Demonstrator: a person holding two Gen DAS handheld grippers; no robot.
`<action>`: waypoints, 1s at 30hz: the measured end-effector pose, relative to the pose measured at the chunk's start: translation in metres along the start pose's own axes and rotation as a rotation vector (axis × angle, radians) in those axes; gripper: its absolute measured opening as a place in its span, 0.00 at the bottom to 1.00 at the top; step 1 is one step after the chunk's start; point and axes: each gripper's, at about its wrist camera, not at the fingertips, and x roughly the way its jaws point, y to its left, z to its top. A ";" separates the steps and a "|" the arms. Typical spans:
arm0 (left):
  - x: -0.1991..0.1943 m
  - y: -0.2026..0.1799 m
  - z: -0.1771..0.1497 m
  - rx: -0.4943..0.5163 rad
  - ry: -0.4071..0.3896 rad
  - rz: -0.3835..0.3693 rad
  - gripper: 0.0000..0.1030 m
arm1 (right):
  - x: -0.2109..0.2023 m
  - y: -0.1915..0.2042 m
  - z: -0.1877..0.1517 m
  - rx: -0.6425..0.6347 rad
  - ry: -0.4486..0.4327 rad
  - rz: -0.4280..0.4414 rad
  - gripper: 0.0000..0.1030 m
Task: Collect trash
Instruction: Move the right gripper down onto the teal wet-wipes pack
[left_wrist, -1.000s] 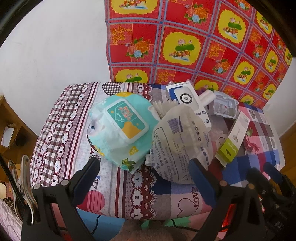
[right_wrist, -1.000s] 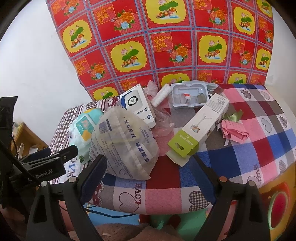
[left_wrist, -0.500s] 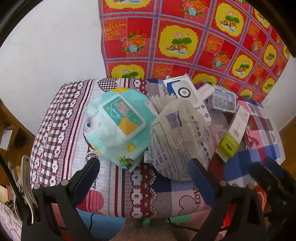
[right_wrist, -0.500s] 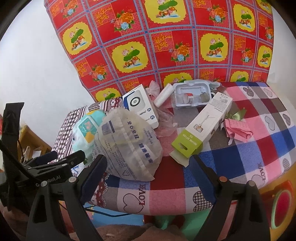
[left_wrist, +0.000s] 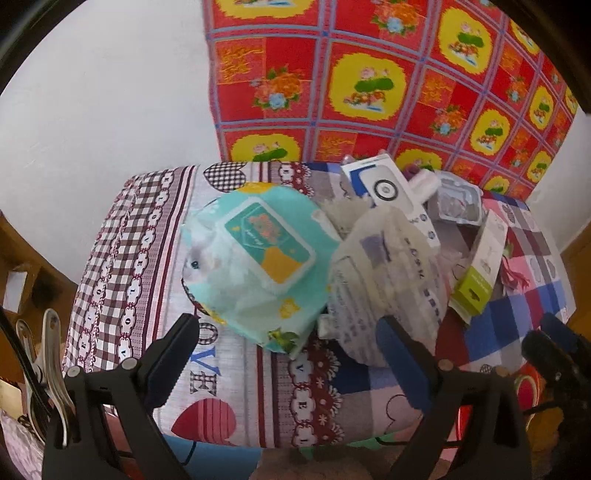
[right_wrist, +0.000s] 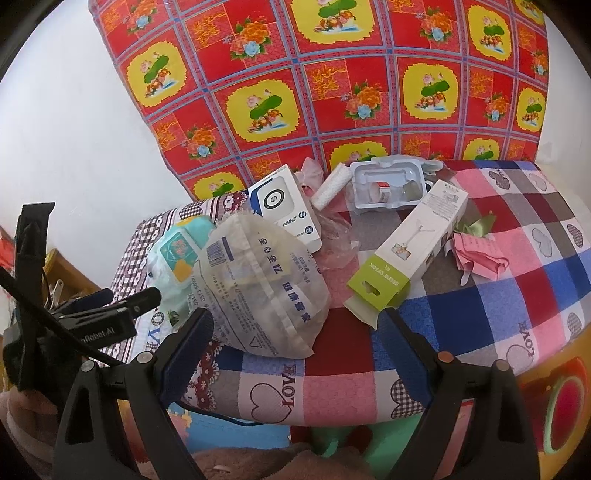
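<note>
Trash lies heaped on a small table under a patchwork cloth (left_wrist: 155, 258) (right_wrist: 517, 295). A teal wet-wipes pack (left_wrist: 258, 258) (right_wrist: 177, 251) sits at the left, a crumpled clear printed bag (left_wrist: 388, 280) (right_wrist: 258, 280) beside it. Behind are a white-and-blue box (left_wrist: 388, 188) (right_wrist: 284, 206), a clear plastic tray (right_wrist: 388, 184), a long green-ended box (left_wrist: 480, 266) (right_wrist: 410, 251) and crumpled pink paper (right_wrist: 476, 254). My left gripper (left_wrist: 291, 350) hangs open just short of the wipes pack and bag. My right gripper (right_wrist: 295, 339) is open over the table's front edge, below the bag.
A red and yellow flowered cloth (right_wrist: 332, 92) hangs on the white wall behind the table. A wooden shelf (left_wrist: 22, 273) stands at the left. Metal clips (left_wrist: 51, 354) hang near the left gripper. A red and green stool (right_wrist: 554, 402) shows at the lower right.
The left gripper has moved forward and a little left, so the wipes pack and bag loom larger. The right gripper has drifted slightly closer. Both stay open.
</note>
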 end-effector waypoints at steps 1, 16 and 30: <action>0.001 0.005 0.001 -0.011 0.004 -0.003 0.96 | 0.000 0.000 0.000 0.003 0.000 0.000 0.90; 0.018 0.075 0.007 -0.129 0.044 0.000 0.96 | 0.004 -0.005 -0.004 0.042 0.017 -0.011 0.90; 0.042 0.112 0.029 -0.109 0.062 0.021 0.92 | 0.031 0.042 -0.008 -0.073 0.094 0.070 0.84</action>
